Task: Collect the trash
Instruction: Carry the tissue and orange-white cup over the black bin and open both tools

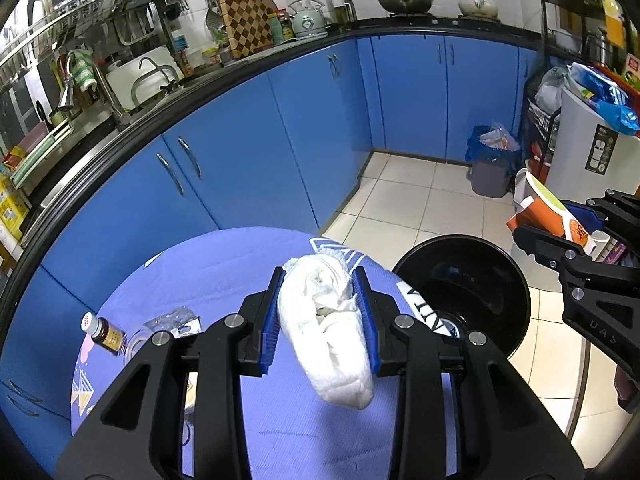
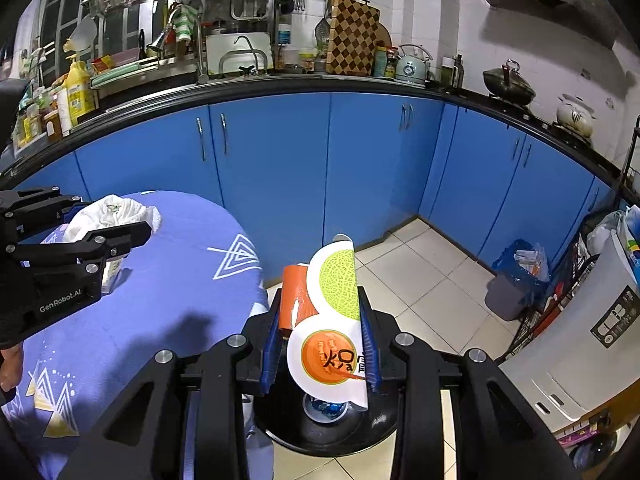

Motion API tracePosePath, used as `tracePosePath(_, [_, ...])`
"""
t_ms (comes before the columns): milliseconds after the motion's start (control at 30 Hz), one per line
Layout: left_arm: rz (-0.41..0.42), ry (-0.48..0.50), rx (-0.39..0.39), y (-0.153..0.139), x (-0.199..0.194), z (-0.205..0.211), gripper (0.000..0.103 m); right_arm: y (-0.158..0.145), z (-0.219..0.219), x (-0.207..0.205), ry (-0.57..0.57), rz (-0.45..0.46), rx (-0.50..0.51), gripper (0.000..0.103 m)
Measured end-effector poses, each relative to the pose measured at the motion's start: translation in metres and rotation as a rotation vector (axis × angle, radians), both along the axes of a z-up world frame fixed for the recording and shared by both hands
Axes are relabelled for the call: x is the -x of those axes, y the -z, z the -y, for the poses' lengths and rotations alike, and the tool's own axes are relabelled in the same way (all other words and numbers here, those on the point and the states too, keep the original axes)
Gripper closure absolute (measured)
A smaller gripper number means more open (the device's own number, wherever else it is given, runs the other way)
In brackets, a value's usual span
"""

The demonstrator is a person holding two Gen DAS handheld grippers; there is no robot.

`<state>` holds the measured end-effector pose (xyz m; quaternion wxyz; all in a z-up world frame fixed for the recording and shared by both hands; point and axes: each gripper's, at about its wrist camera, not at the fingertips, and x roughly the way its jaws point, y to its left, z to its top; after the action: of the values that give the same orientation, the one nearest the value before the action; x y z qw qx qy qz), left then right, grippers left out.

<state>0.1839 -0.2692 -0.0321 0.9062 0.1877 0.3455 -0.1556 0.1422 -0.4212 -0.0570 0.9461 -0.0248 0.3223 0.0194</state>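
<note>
- Blue kitchen cabinets (image 1: pixel 248 152) curve behind a purple-clothed bench (image 1: pixel 224 264).
- Left tongs (image 1: pixel 318 312) grip a crumpled white tissue wad (image 1: pixel 328 328) above the bench's right edge.
- Right tongs (image 2: pixel 320 344) clamp a melon-printed wrapper (image 2: pixel 332 320) over a black bin (image 1: pixel 468 292) just beside that edge.
- A small brown bottle (image 1: pixel 105 331) lies near the bench's left edge.

So the left gripper (image 1: pixel 318 312) has the wadded paper towel (image 1: pixel 326 332) between its pads over the table (image 1: pixel 224 264), the bin (image 1: pixel 464 296) sits just right of it, directly under the right gripper (image 2: pixel 320 344) pinching the carton (image 2: pixel 328 320).
</note>
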Motion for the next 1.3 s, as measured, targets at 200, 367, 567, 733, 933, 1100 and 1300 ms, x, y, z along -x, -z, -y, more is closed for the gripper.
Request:
tracePosePath(200, [0.002,0.008,-0.006,0.002,-0.011,0.012,0.068,0.001,0.005,-0.01,-0.014,0.007,-0.004,0.069])
tracePosePath(367, [0.0,0.011,-0.012,0.005,-0.019,0.018,0.068,-0.001,0.006,-0.012,0.034,0.06,0.062,0.009])
tracePosePath(567, [-0.007,0.019,-0.013,0.007,-0.025,0.023,0.068,0.006,0.019,-0.022,0.092,0.03,0.064,0.007])
tracePosePath(733, [-0.011,0.038,-0.012,0.008,-0.029,0.032,0.068,0.009,0.031,-0.023,0.111,0.023,0.051,0.007])
tracePosePath(933, [-0.018,0.069,-0.013,0.009,-0.031,0.047,0.068,0.011,0.041,-0.022,0.134,0.018,0.058,0.007])
tracePosePath(1100, [-0.02,0.098,-0.018,0.011,-0.032,0.064,0.068,0.013,0.055,-0.019,0.164,0.015,0.059,0.007])
tracePosePath(1300, [-0.023,0.137,-0.016,0.012,-0.032,0.087,0.068,0.014,0.076,-0.013,0.205,0.011,0.058,0.007])
